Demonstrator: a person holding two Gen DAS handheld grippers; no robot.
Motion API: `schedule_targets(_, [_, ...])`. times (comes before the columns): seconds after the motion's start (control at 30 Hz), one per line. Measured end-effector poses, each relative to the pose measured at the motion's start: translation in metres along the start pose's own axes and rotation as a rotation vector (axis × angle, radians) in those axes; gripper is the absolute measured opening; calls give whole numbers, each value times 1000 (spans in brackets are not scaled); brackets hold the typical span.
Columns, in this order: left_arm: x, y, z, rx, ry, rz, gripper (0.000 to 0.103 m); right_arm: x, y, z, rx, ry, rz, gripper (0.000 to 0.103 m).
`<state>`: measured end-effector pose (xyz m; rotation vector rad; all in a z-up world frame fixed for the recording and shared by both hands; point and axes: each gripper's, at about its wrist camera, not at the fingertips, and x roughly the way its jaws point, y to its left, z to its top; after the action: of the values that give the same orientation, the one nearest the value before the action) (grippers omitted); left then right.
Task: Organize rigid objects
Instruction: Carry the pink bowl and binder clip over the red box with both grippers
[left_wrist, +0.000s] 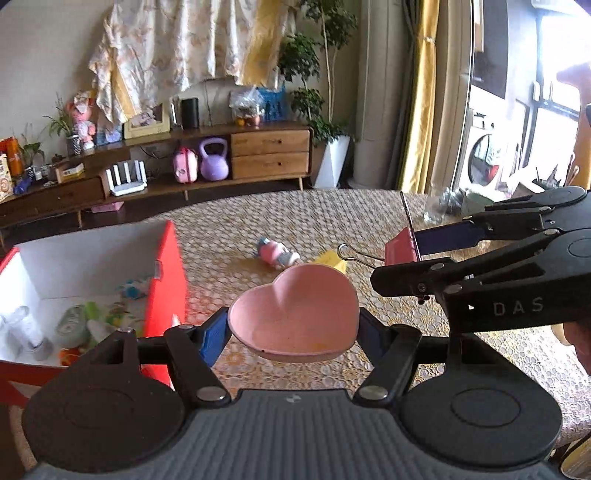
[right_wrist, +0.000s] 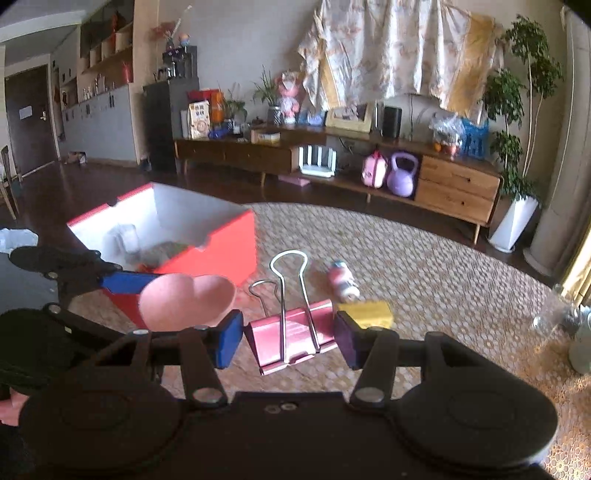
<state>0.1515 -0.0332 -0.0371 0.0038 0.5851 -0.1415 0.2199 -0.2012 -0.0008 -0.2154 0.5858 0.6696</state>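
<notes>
I have 2 claws, and each one is holding something. My left claw (left_wrist: 293, 328) is squeezed on a pink heart dish (left_wrist: 293, 314), with a blue finger pressed on each side of it. The dish is up off the table (left_wrist: 424, 206) and sits about level. My right claw (right_wrist: 290, 338) has its 2 fingers tight against the ends of a pink clip (right_wrist: 291, 338), so it is gripping the clip. The clip's long side runs straight across from finger to finger, and its wire handles stick up and away from me. The red box (left_wrist: 166, 280) is where these things go, I think. It is off to the left of both claws, and it already has a few things inside. My left claw is nearer to it, just beside its red wall, so I think the dish should go in first. The move is to the left and over the wall. My right claw is farther, with the left claw and the dish between it and the box, so it has to wait or go around. A small toy (left_wrist: 277, 254) and a yellow block (right_wrist: 367, 314) lie on the table, well past my claws.
</notes>
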Motion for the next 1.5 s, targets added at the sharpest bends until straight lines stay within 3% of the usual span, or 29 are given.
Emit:
schedule_targets(0.33, [-43, 46, 3, -28, -45, 61, 72, -11, 48, 31, -21, -43, 53, 53])
schedule_targets(0.77, [-61, 123, 7, -64, -55, 168, 72, 22, 104, 54, -95, -30, 112, 53])
schedule_targets(1.1, [-41, 190, 24, -62, -1, 265, 72, 59, 127, 62, -123, 4, 133, 53])
schedule_targets(1.5, [24, 255, 47, -78, 127, 329, 72, 127, 135, 76, -133, 58, 108, 53])
